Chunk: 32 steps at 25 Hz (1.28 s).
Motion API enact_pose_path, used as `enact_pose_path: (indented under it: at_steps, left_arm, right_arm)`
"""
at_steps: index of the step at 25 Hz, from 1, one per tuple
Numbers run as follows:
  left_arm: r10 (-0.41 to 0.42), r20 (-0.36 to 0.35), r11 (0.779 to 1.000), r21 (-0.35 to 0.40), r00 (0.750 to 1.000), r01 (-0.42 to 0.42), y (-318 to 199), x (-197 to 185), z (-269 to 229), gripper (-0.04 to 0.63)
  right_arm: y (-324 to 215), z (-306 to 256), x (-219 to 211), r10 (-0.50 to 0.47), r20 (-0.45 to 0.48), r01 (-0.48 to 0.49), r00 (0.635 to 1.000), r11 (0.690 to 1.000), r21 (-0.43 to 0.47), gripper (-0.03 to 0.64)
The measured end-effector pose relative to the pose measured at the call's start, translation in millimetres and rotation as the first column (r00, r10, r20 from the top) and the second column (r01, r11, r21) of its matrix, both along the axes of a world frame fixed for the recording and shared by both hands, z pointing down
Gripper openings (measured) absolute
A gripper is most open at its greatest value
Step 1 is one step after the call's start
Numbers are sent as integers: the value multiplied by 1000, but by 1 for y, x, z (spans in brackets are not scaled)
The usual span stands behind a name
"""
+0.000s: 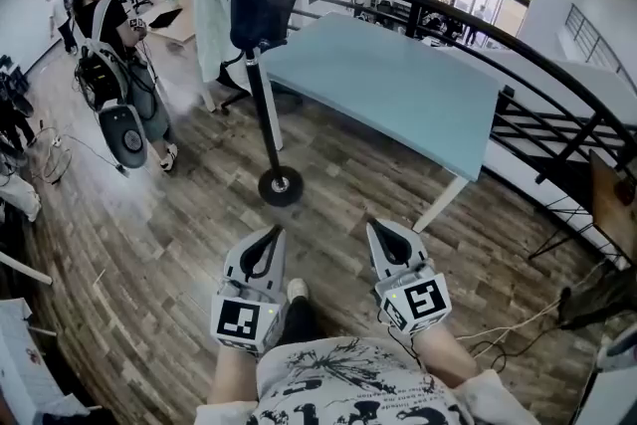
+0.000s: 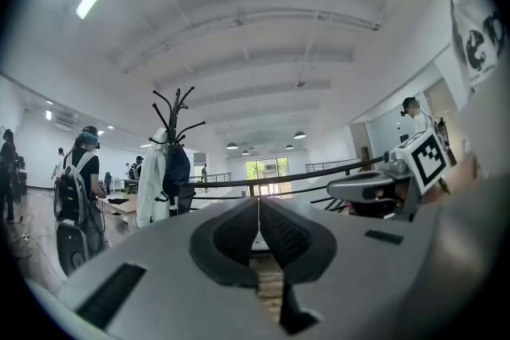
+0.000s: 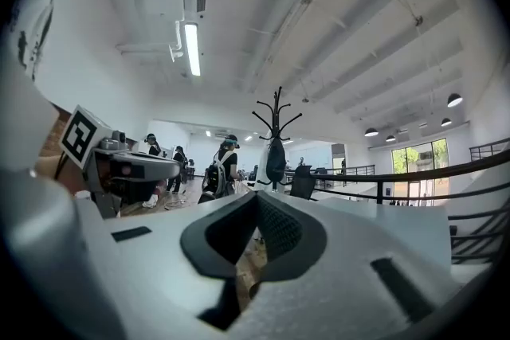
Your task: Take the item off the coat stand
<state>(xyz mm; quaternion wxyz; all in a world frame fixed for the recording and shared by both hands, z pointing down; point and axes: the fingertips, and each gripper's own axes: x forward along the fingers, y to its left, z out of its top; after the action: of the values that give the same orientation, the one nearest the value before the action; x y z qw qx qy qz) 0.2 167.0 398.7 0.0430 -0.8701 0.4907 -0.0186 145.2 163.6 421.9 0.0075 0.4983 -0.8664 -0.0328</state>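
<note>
A black coat stand (image 1: 265, 105) rises from a round base on the wood floor, ahead of me. A dark blue bag (image 1: 262, 10) and a white coat (image 1: 211, 15) hang from its upper hooks. The stand (image 2: 175, 139) shows in the left gripper view with the white coat (image 2: 151, 183) and the bag (image 2: 177, 170), and the stand (image 3: 276, 127) with the bag (image 3: 276, 161) shows in the right gripper view. My left gripper (image 1: 273, 236) and right gripper (image 1: 378, 231) are held low near my body, well short of the stand. Both are shut with nothing between their tips.
A light blue table (image 1: 388, 85) stands right of the coat stand. A black curved railing (image 1: 518, 65) runs behind it. A person with a backpack (image 1: 114, 65) stands at the left. Cables (image 1: 518, 323) lie on the floor at the right.
</note>
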Motion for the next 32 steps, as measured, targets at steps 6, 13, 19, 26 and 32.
enact_pose_path:
  at_steps: [6, 13, 19, 26, 32]
  left_arm:
    - [-19, 4, 999, -46, 1000, 20, -28, -16, 6, 5]
    - [-72, 9, 997, -16, 997, 72, -97, -52, -8, 5]
    - [-73, 3, 997, -21, 997, 73, -176, -92, -10, 5]
    - [-83, 2, 996, -7, 997, 84, -259, -140, -19, 5]
    - [-93, -2, 995, -19, 996, 93, -304, -155, -13, 5]
  right_arm:
    - [-36, 2, -8, -4, 51, 5, 999, 1000, -20, -8]
    - [-108, 3, -43, -44, 49, 46, 998, 998, -39, -8]
    - [-196, -2, -84, -59, 63, 62, 996, 997, -48, -8]
    - [-286, -13, -130, -53, 80, 56, 995, 998, -40, -8]
    - [-337, -10, -146, -61, 73, 65, 995, 997, -46, -8]
